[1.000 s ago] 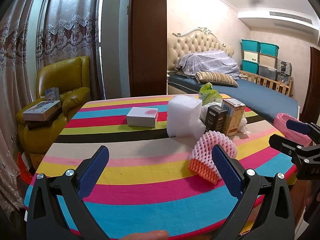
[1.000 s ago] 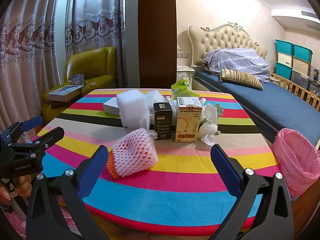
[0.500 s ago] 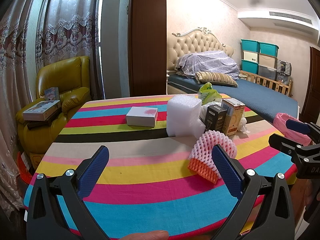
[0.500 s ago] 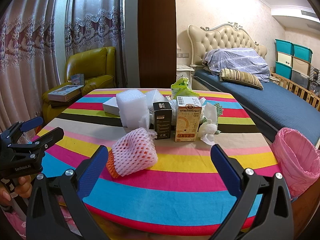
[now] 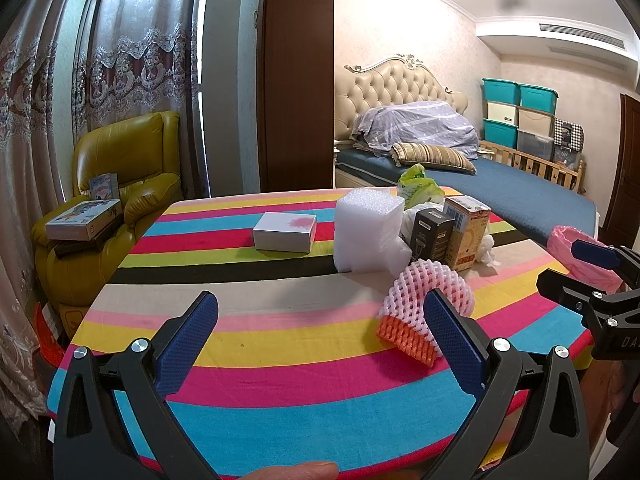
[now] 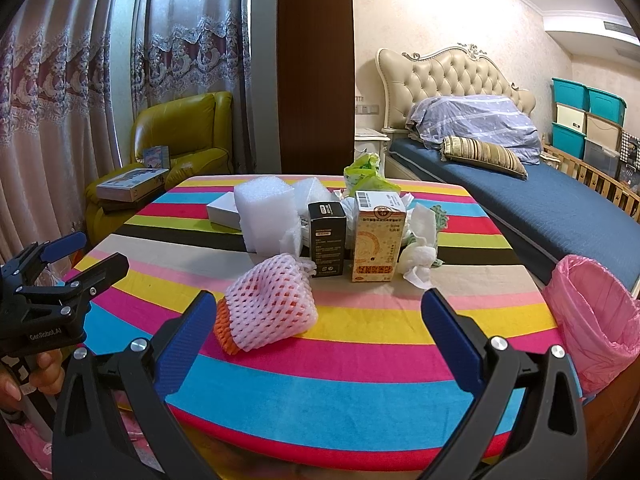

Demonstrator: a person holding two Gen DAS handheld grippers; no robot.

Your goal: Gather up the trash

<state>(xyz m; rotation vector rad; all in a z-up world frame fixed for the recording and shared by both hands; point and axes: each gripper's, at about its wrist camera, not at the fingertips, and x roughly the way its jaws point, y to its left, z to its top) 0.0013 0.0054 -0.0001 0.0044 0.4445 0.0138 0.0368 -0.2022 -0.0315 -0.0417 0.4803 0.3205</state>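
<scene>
Trash lies on the striped table (image 6: 360, 384): a pink foam fruit net (image 6: 269, 305) with an orange net inside, a white foam block (image 6: 267, 214), a black box (image 6: 327, 239), an orange carton (image 6: 378, 238), crumpled tissue (image 6: 418, 258), a green bag (image 6: 366, 171) and a white flat box (image 5: 285, 232). A bin with a pink liner (image 6: 594, 320) stands at the table's right edge. My left gripper (image 5: 320, 340) is open, the net (image 5: 424, 312) by its right finger. My right gripper (image 6: 318, 338) is open, above the table's near edge, behind the net.
A yellow armchair (image 5: 116, 184) with boxes on it stands left of the table, by the curtains. A bed (image 6: 532, 204) lies to the right, with stacked storage bins (image 6: 588, 120) beyond it. A dark wooden panel (image 6: 316, 64) rises behind the table.
</scene>
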